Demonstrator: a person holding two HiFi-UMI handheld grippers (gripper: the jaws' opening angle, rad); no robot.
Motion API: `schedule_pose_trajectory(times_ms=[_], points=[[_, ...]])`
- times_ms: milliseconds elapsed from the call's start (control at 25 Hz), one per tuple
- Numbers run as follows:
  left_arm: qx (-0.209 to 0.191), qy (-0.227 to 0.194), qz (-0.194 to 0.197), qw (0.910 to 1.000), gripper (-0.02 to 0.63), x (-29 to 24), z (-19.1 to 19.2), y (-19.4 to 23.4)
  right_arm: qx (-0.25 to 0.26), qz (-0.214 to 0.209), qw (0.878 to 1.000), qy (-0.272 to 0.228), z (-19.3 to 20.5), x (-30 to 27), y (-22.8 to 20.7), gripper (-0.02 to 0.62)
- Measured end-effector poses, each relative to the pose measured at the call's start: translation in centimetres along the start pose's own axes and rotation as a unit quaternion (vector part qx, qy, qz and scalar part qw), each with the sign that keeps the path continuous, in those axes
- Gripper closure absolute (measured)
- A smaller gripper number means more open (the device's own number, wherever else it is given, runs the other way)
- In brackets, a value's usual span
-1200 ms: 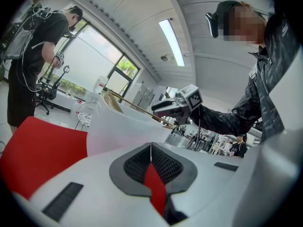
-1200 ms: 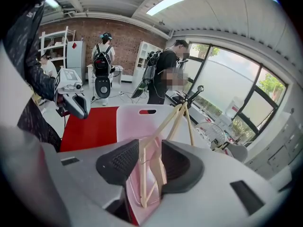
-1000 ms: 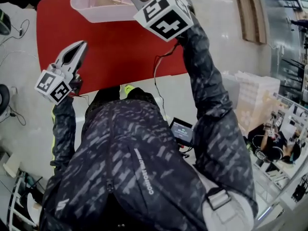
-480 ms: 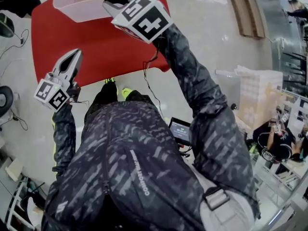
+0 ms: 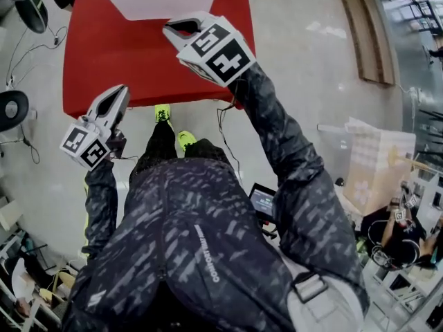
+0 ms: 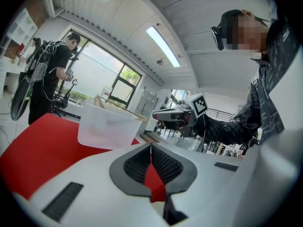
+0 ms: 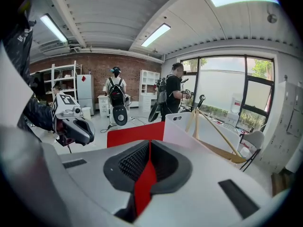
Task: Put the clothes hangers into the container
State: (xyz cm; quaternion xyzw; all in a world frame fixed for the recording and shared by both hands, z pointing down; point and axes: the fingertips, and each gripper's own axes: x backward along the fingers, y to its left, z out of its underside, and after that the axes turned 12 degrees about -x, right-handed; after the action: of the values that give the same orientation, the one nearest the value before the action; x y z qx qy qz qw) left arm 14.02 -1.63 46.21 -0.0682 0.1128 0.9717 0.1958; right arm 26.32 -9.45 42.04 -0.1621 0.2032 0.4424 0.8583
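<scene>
Both tools are closed and hold nothing. The left tool has its ribbed black pads meeting at the tips, with only the red of the surface showing through the slot lower down. The right tool looks the same: pads together at the tips, nothing pinched between them, red visible behind.

From the head view, the left tool hangs over the near left corner of the red surface, its tips pointing towards the far end. The right tool is held higher and further in, over the middle of the surface, with its marker cube towards the person. Its tips are turned towards the container, near the front wall but apart from it.

The container is a translucent white plastic tub standing at the far edge of the surface. The wooden clothes hangers lie inside it, their thin arms leaning against the walls and sticking up past the rim.

The person's yellow-green shoes stand just beside the near edge of the surface, and a small screen hangs at the waist. The floor is pale grey. The room has a brick wall, tall windows and two other people standing beyond the surface.
</scene>
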Motion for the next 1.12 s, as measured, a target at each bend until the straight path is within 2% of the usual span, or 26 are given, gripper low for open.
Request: schedule_pose_trajectory(times_ms=[240, 560, 920, 1120], points=[[0.004, -0.004, -0.026, 0.9997, 0.594, 3.3, 0.0, -2.1, -0.021, -0.022, 0.999, -0.01, 1.3, 1.8, 4.2, 0.575], [0.005, -0.012, -0.021, 0.9997, 0.594, 7.2, -0.3, -4.5, -0.049, -0.043, 0.998, 0.002, 3.9, 3.5, 11.4, 0.58], [0.0, -0.015, -0.008, 0.9999, 0.594, 6.5, -0.3, -7.2, -0.056, -0.032, 0.998, 0.002, 6.6, 6.2, 13.1, 0.58], [-0.011, -0.023, 0.005, 0.9997, 0.594, 7.1, -1.9, -7.5, -0.043, -0.029, 0.999, 0.011, 5.5, 6.9, 14.4, 0.58]])
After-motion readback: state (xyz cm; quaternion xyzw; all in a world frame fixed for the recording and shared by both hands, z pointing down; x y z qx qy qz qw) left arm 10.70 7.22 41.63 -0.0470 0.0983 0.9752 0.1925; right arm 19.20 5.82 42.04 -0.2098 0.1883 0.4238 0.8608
